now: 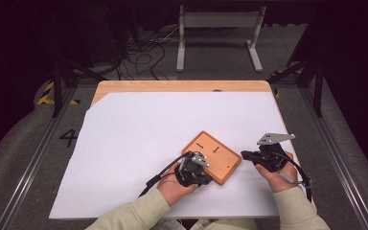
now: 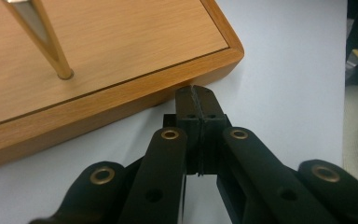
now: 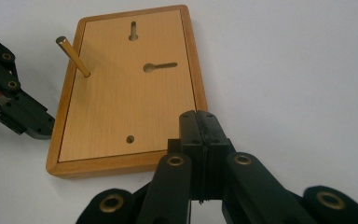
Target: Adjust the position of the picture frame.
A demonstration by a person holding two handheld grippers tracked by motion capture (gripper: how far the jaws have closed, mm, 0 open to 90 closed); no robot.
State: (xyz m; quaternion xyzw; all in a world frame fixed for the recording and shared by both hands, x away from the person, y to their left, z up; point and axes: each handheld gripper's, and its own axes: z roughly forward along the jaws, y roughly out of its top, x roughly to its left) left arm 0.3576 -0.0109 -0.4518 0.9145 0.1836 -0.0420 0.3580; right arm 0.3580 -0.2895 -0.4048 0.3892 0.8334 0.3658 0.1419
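Wooden and rectangular, one board (image 1: 212,156) lies flat on the white sheet (image 1: 139,143) that covers the tabletop (image 1: 182,86), near the sheet's front edge. One brass peg (image 3: 73,57) stands tilted in a hole by one long side of the board; three more openings show in its face: two keyhole slots (image 3: 160,66) and one small round hole (image 3: 130,139). Two tongs flank the board. Left tongs (image 2: 196,95) have their jaws pressed together on nothing, tips right at the board's side wall near a corner. Right tongs (image 3: 201,122) are likewise closed and empty, their tips just off a short end of the board, nearest the round hole. Each is gripped by one hand, sleeves pale
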